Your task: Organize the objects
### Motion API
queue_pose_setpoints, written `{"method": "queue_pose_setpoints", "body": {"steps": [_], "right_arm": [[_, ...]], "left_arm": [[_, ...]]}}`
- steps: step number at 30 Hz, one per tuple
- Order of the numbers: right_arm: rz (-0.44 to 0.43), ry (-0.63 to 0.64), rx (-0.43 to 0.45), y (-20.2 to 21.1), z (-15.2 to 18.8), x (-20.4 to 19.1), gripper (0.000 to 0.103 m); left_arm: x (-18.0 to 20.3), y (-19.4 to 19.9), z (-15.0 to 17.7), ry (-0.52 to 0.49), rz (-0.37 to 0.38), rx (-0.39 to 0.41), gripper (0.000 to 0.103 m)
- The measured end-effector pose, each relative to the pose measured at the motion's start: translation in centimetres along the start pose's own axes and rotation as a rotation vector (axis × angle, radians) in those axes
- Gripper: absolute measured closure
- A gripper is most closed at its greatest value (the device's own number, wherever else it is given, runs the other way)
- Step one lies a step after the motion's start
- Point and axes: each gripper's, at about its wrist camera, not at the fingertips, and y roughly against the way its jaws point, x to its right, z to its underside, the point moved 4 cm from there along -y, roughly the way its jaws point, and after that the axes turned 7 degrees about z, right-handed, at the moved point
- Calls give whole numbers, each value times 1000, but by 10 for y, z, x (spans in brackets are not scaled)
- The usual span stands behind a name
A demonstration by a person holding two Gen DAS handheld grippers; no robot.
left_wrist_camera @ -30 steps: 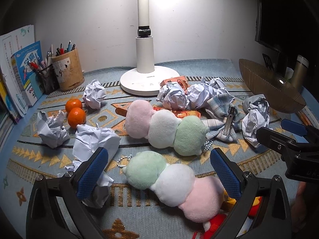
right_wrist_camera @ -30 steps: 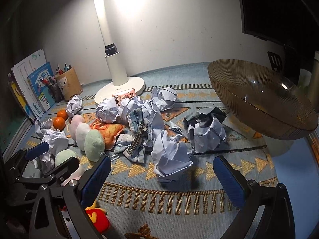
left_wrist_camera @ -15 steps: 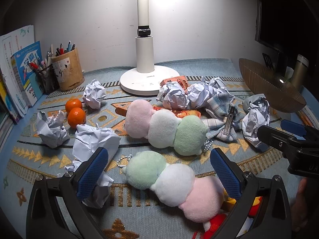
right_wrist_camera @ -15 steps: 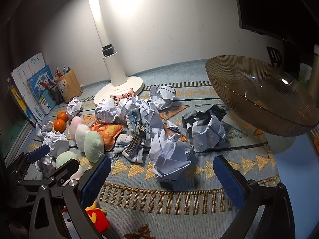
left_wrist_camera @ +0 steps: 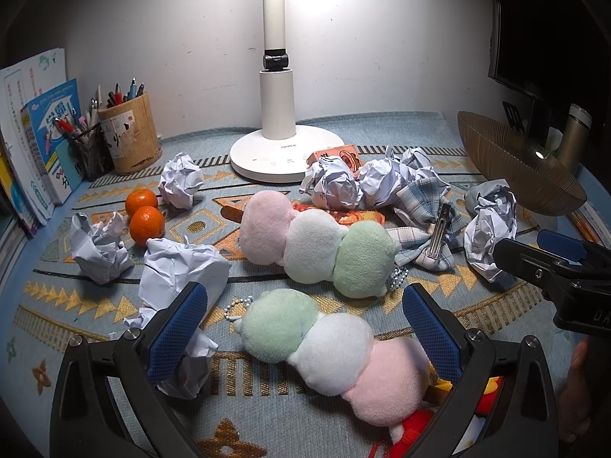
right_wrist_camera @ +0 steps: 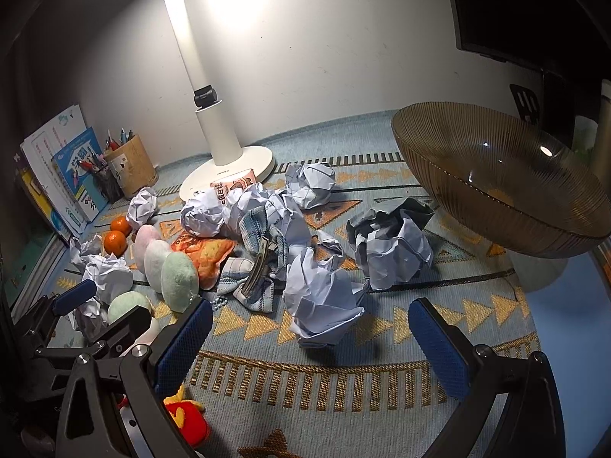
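Two three-ball plush toys lie on the patterned mat: the near plush (left_wrist_camera: 332, 347) sits between the fingers of my open left gripper (left_wrist_camera: 301, 328), and the far plush (left_wrist_camera: 320, 244) lies just beyond it. Crumpled paper balls are scattered around, one (right_wrist_camera: 320, 301) right ahead of my open right gripper (right_wrist_camera: 309, 339), another (right_wrist_camera: 393, 252) behind it. Two oranges (left_wrist_camera: 145, 213) rest at the left. A checked cloth with a metal clip (left_wrist_camera: 431, 229) lies mid-right. Neither gripper touches anything.
A white lamp base (left_wrist_camera: 282, 149) stands at the back centre, pen holders (left_wrist_camera: 126, 137) and books (left_wrist_camera: 42, 145) at the back left. A ribbed brown bowl (right_wrist_camera: 496, 175) stands on a foot at the right. A red and yellow toy (right_wrist_camera: 187, 420) lies near the front edge.
The right gripper has tilted and drawn slightly back and up, so the paper ball sits a little farther ahead. The left gripper has stayed still.
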Motion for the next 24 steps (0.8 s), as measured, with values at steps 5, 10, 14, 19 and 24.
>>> {"method": "queue_pose_setpoints", "body": {"steps": [5,10,14,19,24], "right_arm": [[0,-1,0,0,0,0,0],[-5,-2,-3,0,0,0,0],[-6,-3,-4,0,1,-1,0],[-8,-3,0,2,0,-2,0],[-48,73,13,11,0,-19,0]], "left_arm": [[1,0,1,-4,-1,-3,1],[1,-1,1,-5,-1,-4,1],[1,-1,1,-8,-3,-4,1],[-8,11,-1,31,16,27,1],[-58,50,6,193,166,47,1]]}}
